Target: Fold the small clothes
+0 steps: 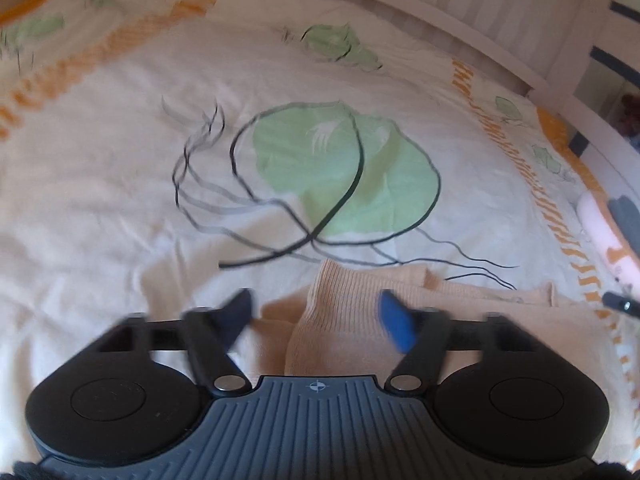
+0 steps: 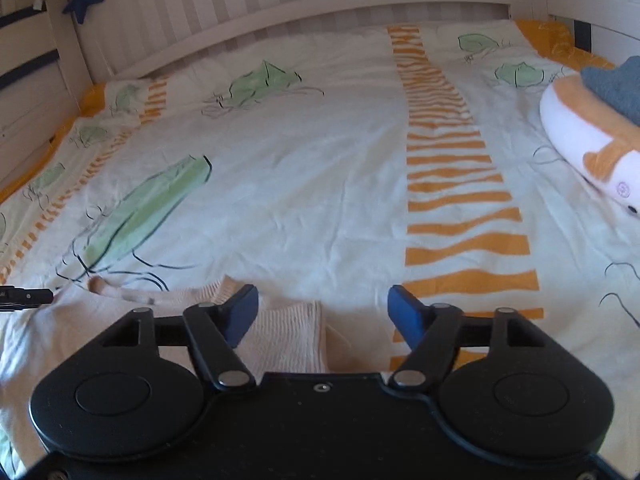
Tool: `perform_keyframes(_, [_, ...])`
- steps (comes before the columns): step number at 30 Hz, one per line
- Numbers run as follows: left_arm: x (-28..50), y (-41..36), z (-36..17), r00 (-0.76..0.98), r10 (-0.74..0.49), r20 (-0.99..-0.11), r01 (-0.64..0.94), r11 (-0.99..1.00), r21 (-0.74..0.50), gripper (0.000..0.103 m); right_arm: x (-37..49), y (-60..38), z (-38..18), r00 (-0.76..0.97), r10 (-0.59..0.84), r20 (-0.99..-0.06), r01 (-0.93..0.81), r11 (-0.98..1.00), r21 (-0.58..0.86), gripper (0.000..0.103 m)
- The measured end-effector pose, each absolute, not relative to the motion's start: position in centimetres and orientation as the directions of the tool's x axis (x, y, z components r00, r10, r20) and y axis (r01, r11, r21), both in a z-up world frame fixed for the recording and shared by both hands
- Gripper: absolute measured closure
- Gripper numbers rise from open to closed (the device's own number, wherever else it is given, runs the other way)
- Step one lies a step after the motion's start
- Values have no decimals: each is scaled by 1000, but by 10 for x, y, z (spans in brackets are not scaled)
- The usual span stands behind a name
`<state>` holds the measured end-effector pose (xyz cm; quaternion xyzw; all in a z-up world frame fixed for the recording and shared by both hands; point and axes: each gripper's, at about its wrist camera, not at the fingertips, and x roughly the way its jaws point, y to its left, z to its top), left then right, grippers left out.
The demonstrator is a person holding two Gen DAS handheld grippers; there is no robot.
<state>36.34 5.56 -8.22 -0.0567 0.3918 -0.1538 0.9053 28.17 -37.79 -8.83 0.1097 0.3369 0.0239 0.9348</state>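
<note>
Garment (image 1: 360, 320) between spread jaws, unheld

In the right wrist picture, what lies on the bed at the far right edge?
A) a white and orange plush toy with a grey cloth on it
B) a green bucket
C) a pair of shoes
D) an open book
A: the white and orange plush toy lies at the right edge, with a grey cloth on top.

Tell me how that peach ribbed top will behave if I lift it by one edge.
The top would likely droop: it lies in soft folds on the duvet. Probably light, since the knit looks thin. Its ribs should give the pads some grip, so slipping seems unlikely.
</note>
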Motion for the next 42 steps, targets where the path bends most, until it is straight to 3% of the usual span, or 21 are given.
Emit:
perform_keyframes(2, [350,45,-66,658,-332,-676,286,941,-183,19,281,-374,-82,770,124,-626,16,977,214,20])
perform_keyframes(4, [336,34,-56,649,-348,-676,321,932,-170,18,278,-366,-77,758,140,-637,-16,981,196,5])
perform_keyframes(6, [321,23,-53,625,-368,-688,360,918,-164,12,273,-356,-74,737,152,-659,-53,985,167,0])
perform_keyframes(14, [280,-5,-89,533,-314,-786,396,913,-96,6,254,-310,-89,602,144,-785,-196,980,30,0])
perform_keyframes(19, [268,7,-109,515,-209,-831,376,927,0,6,243,-318,-107,519,69,-852,-148,989,-11,0])
perform_keyframes(23, [265,17,-111,515,-200,-834,350,937,-9,3,236,-348,-112,498,74,-864,-29,997,69,0])
perform_keyframes(26, [268,26,-112,472,-223,-853,283,955,-92,1,228,-364,-105,519,98,-849,45,989,142,0])
perform_keyframes(35, [258,10,-76,489,-328,-808,291,935,-203,1,207,-410,-103,609,372,-700,190,788,585,0])
perform_keyframes(42, [267,-34,-72,481,-346,-805,344,920,-190,1,216,-405,-122,546,495,-675,178,719,671,0])
